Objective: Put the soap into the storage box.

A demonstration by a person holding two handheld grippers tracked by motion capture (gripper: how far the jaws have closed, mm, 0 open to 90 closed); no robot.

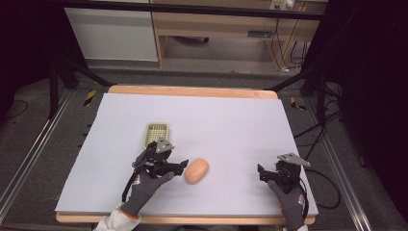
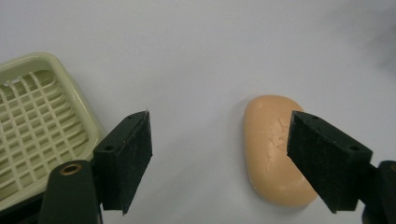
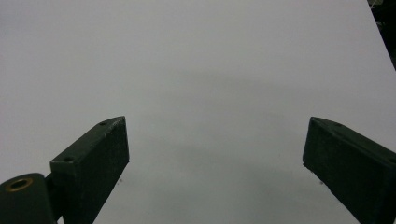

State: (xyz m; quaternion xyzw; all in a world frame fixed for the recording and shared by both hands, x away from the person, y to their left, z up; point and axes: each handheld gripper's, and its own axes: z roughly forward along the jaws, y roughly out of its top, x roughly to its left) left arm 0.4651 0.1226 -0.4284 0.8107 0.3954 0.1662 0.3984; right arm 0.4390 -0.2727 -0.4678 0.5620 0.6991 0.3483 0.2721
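Observation:
An orange oval soap bar [image 1: 196,170] lies on the white table cover, near the front and left of centre. A pale green slotted soap dish [image 1: 157,134] sits just behind and to the left of it, with nothing in it. My left gripper [image 1: 174,163] is open between the two, its tips close beside the soap. In the left gripper view the soap [image 2: 268,144] lies partly behind the right-hand jaw of that gripper [image 2: 219,140], and the dish [image 2: 37,126] is at the left. My right gripper [image 1: 272,169] stands open over bare cover [image 3: 215,144].
The white cover [image 1: 231,125] spans the wooden table, with broad bare room in the middle and back. The table's right edge [image 3: 380,42] is near the right gripper. Dark stand legs and cables lie on the floor around the table.

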